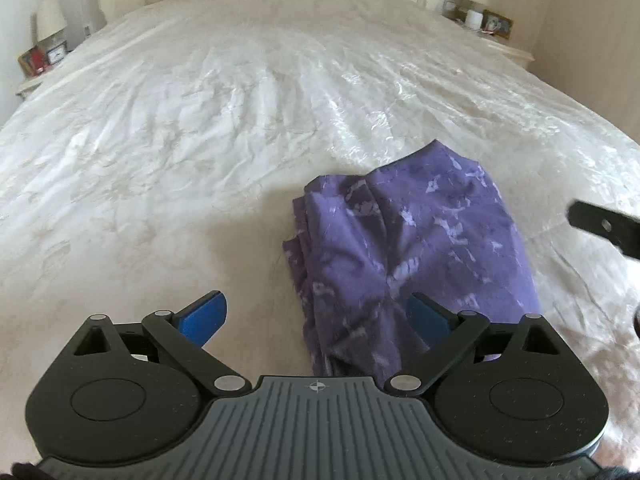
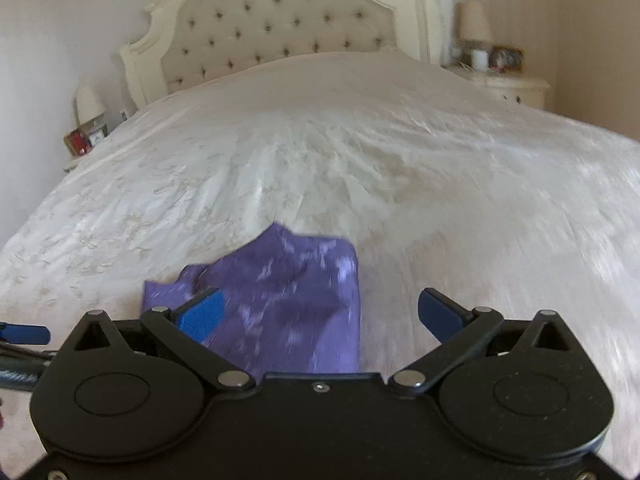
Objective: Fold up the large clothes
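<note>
Left wrist view: both tools [image 1: 316, 314] [image 2: 320, 316] spread, empty, above folded purple garment [image 1: 416, 240] on bed [image 1: 200, 120].

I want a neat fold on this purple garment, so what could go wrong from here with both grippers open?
The purple garment is bunched into loose pleats on its left edge; folding now may lock in creases. The left gripper has one finger over the cloth and one over the bedspread, so closing could pinch both. The right gripper sits partly off the garment's edge and may grab too little.

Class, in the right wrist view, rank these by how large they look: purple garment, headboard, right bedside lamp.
1. Headboard
2. Purple garment, though nearness to the camera inflates it
3. Right bedside lamp
</note>
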The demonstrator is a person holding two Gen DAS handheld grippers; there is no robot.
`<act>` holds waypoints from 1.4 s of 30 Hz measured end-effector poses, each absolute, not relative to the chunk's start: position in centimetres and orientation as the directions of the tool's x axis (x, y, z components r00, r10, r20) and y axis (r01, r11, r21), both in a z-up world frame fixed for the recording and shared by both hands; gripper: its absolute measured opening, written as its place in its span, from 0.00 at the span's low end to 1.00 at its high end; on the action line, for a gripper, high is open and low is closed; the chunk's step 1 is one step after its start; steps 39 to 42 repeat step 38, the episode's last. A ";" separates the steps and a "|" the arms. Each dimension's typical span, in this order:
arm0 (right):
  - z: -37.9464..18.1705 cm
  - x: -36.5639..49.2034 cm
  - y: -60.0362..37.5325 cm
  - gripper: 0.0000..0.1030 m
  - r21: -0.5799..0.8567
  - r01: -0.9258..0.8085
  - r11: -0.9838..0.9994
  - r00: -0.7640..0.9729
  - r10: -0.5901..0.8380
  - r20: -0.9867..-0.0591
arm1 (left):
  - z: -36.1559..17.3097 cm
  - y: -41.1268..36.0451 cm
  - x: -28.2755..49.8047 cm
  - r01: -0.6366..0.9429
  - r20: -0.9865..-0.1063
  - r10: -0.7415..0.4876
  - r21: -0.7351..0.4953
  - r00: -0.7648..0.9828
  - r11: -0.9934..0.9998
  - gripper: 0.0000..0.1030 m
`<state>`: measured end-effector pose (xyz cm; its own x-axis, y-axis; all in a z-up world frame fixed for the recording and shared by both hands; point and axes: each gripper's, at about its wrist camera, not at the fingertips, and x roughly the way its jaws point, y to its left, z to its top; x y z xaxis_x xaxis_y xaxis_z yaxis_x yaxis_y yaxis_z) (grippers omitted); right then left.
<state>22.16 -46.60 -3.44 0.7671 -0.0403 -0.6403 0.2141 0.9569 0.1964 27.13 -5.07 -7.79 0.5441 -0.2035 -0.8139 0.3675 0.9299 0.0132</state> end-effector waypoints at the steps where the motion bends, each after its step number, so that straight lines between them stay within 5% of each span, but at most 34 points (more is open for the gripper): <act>1: -3.2 21.1 -46.4 0.99 0.202 0.219 0.955 0.763 -0.039 -0.645 | -7.5 -5.0 26.6 0.358 -0.816 -0.196 0.015 0.544 0.934 0.94; 11: -1.4 13.7 -43.0 0.99 0.143 0.196 0.970 0.776 -0.064 -0.628 | -5.1 -2.9 20.2 0.357 -0.767 -0.223 0.008 0.601 0.934 0.88; 17: -1.3 11.1 -40.3 0.99 -0.015 0.265 0.964 0.720 -0.208 -0.662 | -5.0 -2.1 17.1 0.353 -0.766 -0.196 0.043 0.613 0.935 0.88; 42: -1.2 8.1 -37.7 0.99 0.054 0.282 0.958 0.693 -0.165 -0.702 | -5.1 -1.9 13.8 0.410 -0.786 -0.194 0.082 0.587 0.908 0.88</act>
